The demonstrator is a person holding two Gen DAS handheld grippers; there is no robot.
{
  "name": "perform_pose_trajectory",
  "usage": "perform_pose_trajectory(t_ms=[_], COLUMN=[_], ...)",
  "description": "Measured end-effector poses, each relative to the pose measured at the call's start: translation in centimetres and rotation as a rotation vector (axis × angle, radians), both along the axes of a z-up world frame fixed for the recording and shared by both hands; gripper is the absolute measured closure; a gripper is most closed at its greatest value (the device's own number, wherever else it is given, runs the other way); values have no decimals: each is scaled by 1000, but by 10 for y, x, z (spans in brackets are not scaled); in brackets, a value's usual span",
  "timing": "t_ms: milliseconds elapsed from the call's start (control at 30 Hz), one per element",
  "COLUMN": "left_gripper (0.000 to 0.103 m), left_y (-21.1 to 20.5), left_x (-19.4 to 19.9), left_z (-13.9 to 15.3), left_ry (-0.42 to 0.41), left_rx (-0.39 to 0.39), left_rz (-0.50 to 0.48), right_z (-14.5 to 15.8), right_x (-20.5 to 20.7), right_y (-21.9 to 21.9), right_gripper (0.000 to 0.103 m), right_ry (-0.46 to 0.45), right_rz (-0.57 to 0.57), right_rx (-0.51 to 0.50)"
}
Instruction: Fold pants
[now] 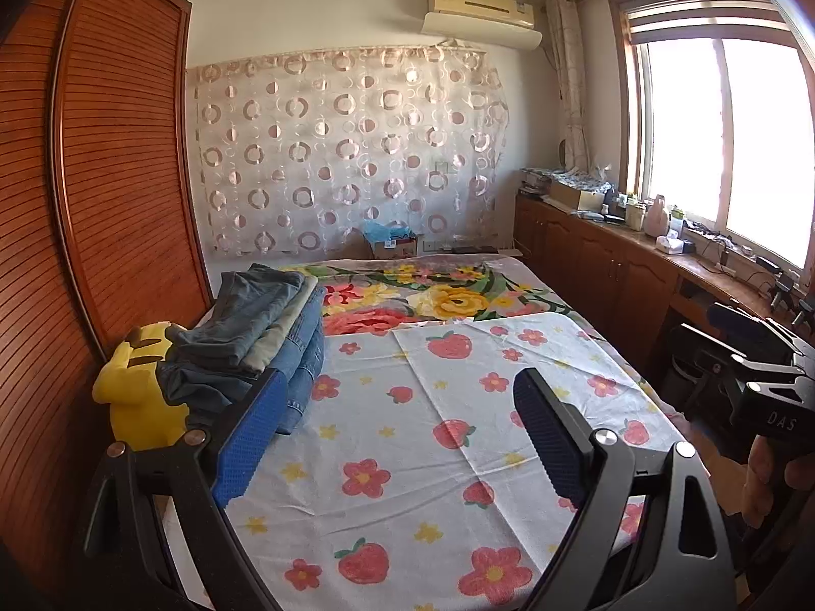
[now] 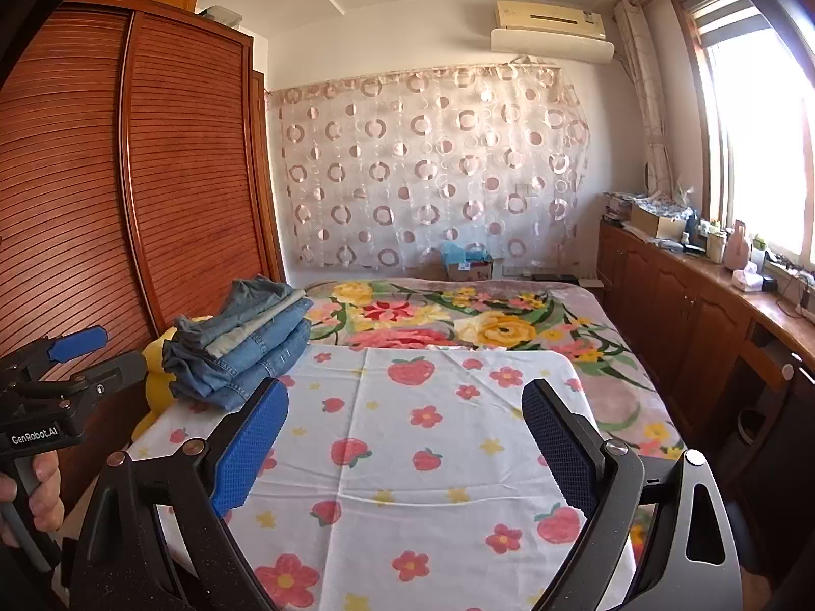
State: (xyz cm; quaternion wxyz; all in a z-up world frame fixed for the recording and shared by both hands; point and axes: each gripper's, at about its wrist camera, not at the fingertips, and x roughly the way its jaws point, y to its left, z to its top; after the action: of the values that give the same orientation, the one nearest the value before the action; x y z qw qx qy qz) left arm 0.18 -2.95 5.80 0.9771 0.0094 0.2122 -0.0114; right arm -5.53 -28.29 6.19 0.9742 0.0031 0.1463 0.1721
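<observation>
Left wrist: both grippers spread, empty; jeans stack mid-left could topple if one pair's tugged carelessly.

Wide bed fills centre and lower frame in both views; white cloth with red strawberry and flower print spread flat over near part; grey blanket with large yellow and pink floral print covers far part; stack of folded blue denim pants at left edge of frame; yellow plush toy touching stack, lower left.
</observation>
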Motion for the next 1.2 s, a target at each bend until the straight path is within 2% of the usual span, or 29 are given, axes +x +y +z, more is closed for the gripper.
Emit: perform_pose_trajectory(t_ms=[400,1200], left_gripper=[12,12], left_y=[2,2], left_x=[-1,-1], left_z=[-3,-2], left_ry=[0,0], left_rx=[8,7], left_rz=[8,8], right_z=[0,-2], right_x=[4,7], right_y=[-12,-8], right_gripper=[9,9], right_ry=[-2,-6], right_rz=[-6,-1], right_rx=[4,4])
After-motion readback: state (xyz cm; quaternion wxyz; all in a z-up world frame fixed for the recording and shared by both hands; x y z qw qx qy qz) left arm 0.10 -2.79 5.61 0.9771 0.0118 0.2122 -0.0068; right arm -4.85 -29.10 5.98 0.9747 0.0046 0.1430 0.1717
